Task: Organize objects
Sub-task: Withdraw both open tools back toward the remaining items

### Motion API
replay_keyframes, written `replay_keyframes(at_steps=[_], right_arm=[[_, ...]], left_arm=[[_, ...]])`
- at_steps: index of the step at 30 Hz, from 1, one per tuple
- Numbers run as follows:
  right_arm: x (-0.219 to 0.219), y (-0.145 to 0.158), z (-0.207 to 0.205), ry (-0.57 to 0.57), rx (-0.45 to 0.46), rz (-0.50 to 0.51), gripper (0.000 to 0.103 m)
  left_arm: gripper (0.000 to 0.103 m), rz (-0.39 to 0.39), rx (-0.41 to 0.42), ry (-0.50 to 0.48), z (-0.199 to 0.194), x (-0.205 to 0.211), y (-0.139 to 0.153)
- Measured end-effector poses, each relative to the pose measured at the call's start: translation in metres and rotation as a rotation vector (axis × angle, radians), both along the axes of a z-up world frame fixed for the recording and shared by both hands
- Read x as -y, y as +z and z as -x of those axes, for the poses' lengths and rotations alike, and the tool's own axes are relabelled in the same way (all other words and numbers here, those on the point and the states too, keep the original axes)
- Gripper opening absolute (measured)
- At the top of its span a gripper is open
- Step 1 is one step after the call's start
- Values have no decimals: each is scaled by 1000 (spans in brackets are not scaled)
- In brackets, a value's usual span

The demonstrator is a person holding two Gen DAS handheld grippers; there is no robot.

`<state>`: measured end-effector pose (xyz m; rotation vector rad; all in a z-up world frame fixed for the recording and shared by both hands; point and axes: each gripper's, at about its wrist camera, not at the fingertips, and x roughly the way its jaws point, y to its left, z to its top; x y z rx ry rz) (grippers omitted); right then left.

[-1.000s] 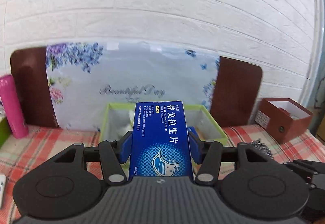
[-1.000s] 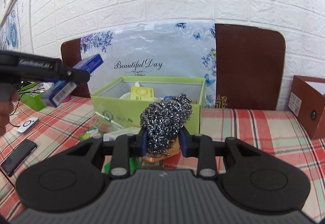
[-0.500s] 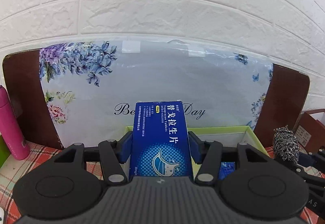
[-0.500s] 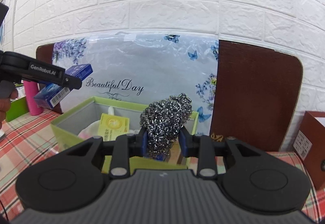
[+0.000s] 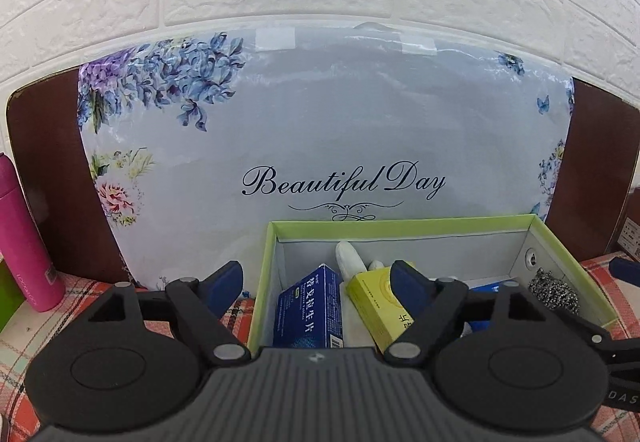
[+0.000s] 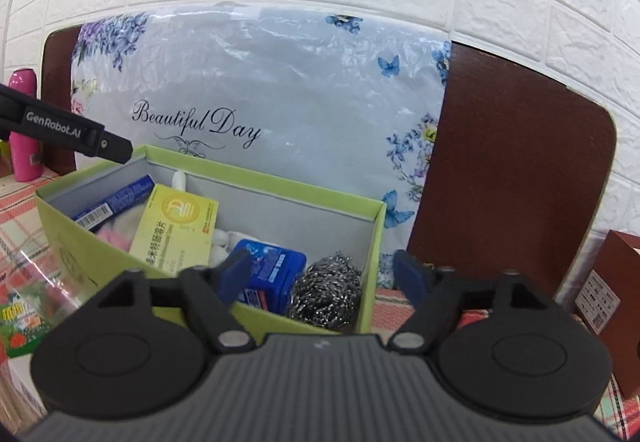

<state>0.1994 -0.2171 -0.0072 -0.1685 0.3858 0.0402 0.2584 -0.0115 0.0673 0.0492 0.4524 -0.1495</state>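
Observation:
A light green box (image 5: 400, 224) stands on the checked cloth, also in the right wrist view (image 6: 368, 242). The blue medicine carton (image 5: 310, 310) lies inside it at the left, also seen from the right (image 6: 116, 201). Next to it are a yellow carton (image 5: 380, 302) (image 6: 176, 230), a small blue pack (image 6: 272, 270) and the steel wool ball (image 6: 326, 292) (image 5: 554, 292) at the right end. My left gripper (image 5: 318, 282) is open and empty above the box. My right gripper (image 6: 324, 274) is open and empty above the steel wool.
A floral "Beautiful Day" sheet (image 5: 340, 145) on a brown board (image 6: 508, 169) leans on the white brick wall behind the box. A pink bottle (image 5: 22, 246) stands at left. A brown carton (image 6: 608, 306) is at right. A green packet (image 6: 24, 318) lies in front left.
Both grippers moved over the box and opened. The left let go of the blue carton and the right let go of the steel wool; both now lie in the box.

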Motion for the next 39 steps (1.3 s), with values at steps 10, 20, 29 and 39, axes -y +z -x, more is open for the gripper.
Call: replay_keyframes(at_steps=[10, 20, 29, 39], right_arm=[[3, 40, 49, -21, 81, -83, 103], [2, 65, 120, -7, 142, -133, 103], [-9, 42, 169, 10, 93, -156, 103], [-41, -25, 181, 100, -114, -92, 94]], left_arm=[[84, -16, -76, 28, 52, 13, 30], [84, 27, -78, -2, 126, 11, 35], [84, 95, -167, 22, 175, -6, -9], [84, 145, -344, 100, 208, -34, -68]])
